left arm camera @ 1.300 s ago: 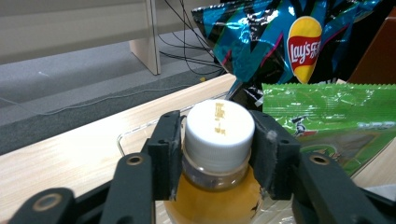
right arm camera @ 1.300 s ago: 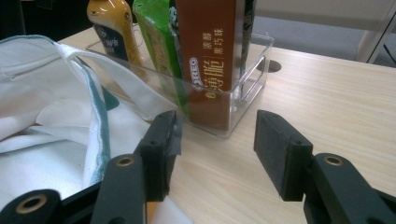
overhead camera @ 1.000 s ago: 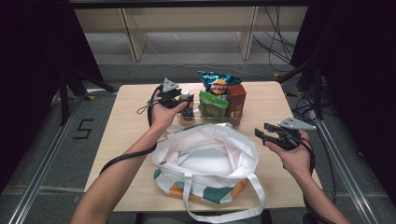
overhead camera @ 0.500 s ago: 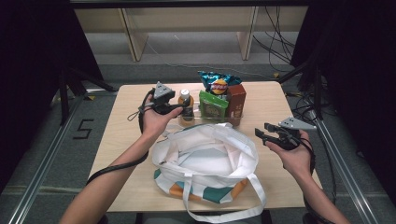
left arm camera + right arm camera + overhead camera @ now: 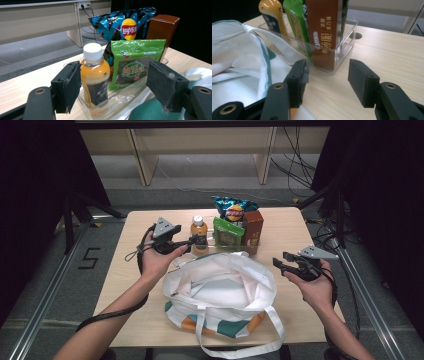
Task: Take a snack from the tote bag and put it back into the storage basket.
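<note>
Juice bottle (image 5: 95, 75) stands in the clear bin (image 5: 342, 47) beside a green packet (image 5: 136, 63), chip bag (image 5: 125, 25) and brown box (image 5: 324, 30); both grippers, left (image 5: 196, 240) just widened and right (image 5: 279, 262), gape empty, tote bag (image 5: 220, 290) between.

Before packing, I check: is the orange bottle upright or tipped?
Upright: the orange bottle stands in the clear bin, white cap on top.

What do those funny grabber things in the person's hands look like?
Each hand holds a black tool. The left gripper and the right gripper both wear a grey three-cornered plate on top and trail a black cable. Their two black fingers end in flat, dark, rubbery-looking blocks with round bolts behind. The forearms are bare, with no sleeves in sight.
</note>
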`<state>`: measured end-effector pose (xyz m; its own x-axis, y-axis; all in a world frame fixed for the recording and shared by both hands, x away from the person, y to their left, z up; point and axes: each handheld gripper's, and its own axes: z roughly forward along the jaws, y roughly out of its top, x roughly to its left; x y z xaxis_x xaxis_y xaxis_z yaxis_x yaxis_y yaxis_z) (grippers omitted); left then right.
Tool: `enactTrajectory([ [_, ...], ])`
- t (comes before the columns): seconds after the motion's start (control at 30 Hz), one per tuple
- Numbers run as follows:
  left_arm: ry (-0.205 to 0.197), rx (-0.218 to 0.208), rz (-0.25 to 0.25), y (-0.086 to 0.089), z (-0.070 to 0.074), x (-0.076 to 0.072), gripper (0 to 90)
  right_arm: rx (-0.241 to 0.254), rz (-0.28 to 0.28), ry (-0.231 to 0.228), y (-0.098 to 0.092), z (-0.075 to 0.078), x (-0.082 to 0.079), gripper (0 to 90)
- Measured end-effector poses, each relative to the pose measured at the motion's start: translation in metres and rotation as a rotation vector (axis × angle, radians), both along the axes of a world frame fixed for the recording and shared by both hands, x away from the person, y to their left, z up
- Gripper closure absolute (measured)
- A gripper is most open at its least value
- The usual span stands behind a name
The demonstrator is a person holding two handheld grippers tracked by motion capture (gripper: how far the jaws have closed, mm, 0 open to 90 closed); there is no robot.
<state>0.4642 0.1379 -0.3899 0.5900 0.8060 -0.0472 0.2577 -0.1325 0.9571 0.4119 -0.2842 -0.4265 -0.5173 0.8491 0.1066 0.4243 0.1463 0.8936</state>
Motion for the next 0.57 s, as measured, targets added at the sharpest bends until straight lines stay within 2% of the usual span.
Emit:
enactTrajectory([
  [0.07, 0.002, -0.006, 0.003, 0.003, -0.002, -0.006, 26.8, 0.0, 0.0, 0.001, 0.0, 0.0, 0.0, 49.8],
  [0.1, 0.001, -0.006, 0.002, 0.005, -0.003, -0.008, 26.7, -0.011, 0.006, -0.014, -0.001, -0.001, 0.001, 49.7],
  [0.13, 0.003, -0.008, 0.004, 0.006, -0.005, -0.011, 26.8, -0.001, 0.002, 0.002, 0.0, 0.0, 0.0, 49.7],
  [0.33, 0.0, -0.031, 0.016, 0.014, -0.013, -0.024, 26.9, -0.001, 0.004, -0.004, 0.0, 0.0, 0.0, 49.6],
  [0.37, 0.0, -0.026, 0.016, 0.015, -0.015, -0.026, 27.0, -0.012, 0.015, -0.018, -0.001, -0.001, 0.002, 49.6],
  [0.43, 0.0, -0.027, 0.022, 0.017, -0.016, -0.027, 26.9, -0.014, 0.012, -0.018, -0.002, 0.0, 0.002, 49.6],
  [0.47, -0.002, -0.032, 0.025, 0.018, -0.017, -0.027, 26.9, -0.012, 0.001, 0.0, -0.001, 0.0, 0.0, 49.5],
  [0.5, -0.002, -0.029, 0.027, 0.019, -0.017, -0.027, 26.8, -0.026, 0.009, -0.017, -0.003, 0.0, 0.001, 49.5],
  [0.53, -0.002, -0.031, 0.028, 0.02, -0.018, -0.027, 26.8, -0.025, 0.009, -0.018, -0.003, 0.0, 0.001, 49.5],
  [0.57, -0.001, -0.033, 0.032, 0.02, -0.018, -0.027, 26.8, -0.001, 0.004, -0.006, -0.002, 0.0, 0.0, 49.4],
])
